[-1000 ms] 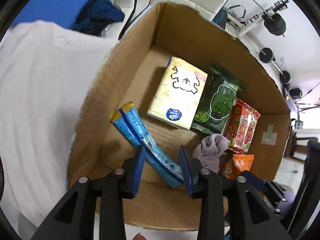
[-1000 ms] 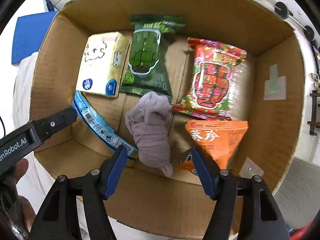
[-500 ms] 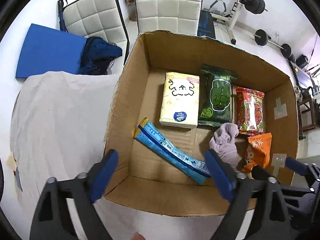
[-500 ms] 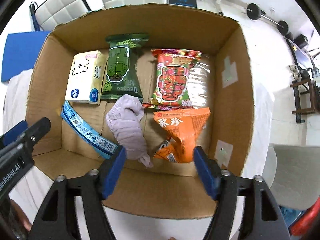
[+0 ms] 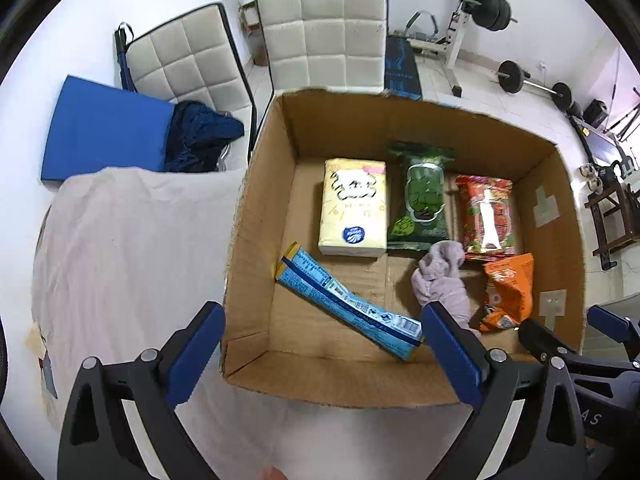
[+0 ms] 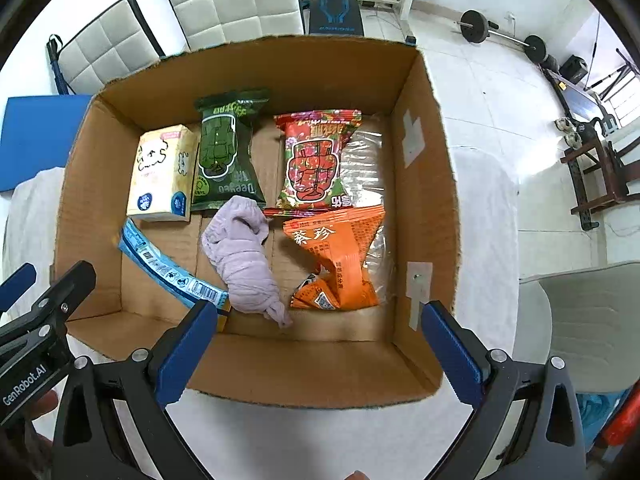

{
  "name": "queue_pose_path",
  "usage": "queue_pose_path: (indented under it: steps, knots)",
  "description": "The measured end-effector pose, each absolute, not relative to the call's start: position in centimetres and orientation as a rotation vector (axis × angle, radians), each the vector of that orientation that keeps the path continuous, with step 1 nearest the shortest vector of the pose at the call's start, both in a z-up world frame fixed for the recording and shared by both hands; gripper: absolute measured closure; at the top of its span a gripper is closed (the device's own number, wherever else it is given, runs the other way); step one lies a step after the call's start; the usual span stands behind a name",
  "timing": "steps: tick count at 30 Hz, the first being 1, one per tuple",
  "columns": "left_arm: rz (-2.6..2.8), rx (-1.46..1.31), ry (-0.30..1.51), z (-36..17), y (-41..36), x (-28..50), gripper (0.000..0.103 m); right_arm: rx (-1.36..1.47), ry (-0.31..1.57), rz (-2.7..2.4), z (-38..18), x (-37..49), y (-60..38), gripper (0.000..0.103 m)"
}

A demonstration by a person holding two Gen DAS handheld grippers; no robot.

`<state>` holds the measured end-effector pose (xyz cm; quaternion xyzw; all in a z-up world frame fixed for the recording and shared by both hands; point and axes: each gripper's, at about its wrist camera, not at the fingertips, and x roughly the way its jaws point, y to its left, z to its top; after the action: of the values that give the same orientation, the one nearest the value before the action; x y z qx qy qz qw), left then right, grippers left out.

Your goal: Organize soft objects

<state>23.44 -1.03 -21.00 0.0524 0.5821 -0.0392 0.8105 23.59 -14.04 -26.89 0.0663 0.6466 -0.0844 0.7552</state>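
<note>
The cardboard box [image 6: 424, 200] stands on a counter covered with white cloth [image 5: 120, 240]. Inside it, from the left, lie a long blue packet [image 6: 168, 270], a yellow tissue pack [image 6: 162, 176], a green snack bag [image 6: 226, 148], a rolled lilac cloth [image 6: 244, 264], a red snack bag [image 6: 316, 160] and an orange packet [image 6: 344, 256]. The left tongs [image 5: 324, 354] and the right tongs [image 6: 316, 350] have just been opening; both hang released above the near wall of the box, with nothing gripped between them.
</note>
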Motion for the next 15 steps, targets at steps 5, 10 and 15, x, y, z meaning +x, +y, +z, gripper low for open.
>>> queue_pose_path:
  steps: [5,10,15]
  knots:
    - [-0.104,0.135,1.178,-17.5,-1.3,21.4,0.002,0.144,1.351,-0.188,-23.8,22.0,-14.0,0.0]
    - [-0.107,0.145,1.135,-13.9,-0.9,17.6,0.002,0.159,1.266,-0.204,-19.5,18.9,-14.0,0.0]
    - [-0.12,0.131,1.088,-10.7,-0.4,13.7,0.002,0.166,1.195,-0.201,-15.3,14.6,-13.5,0.0]
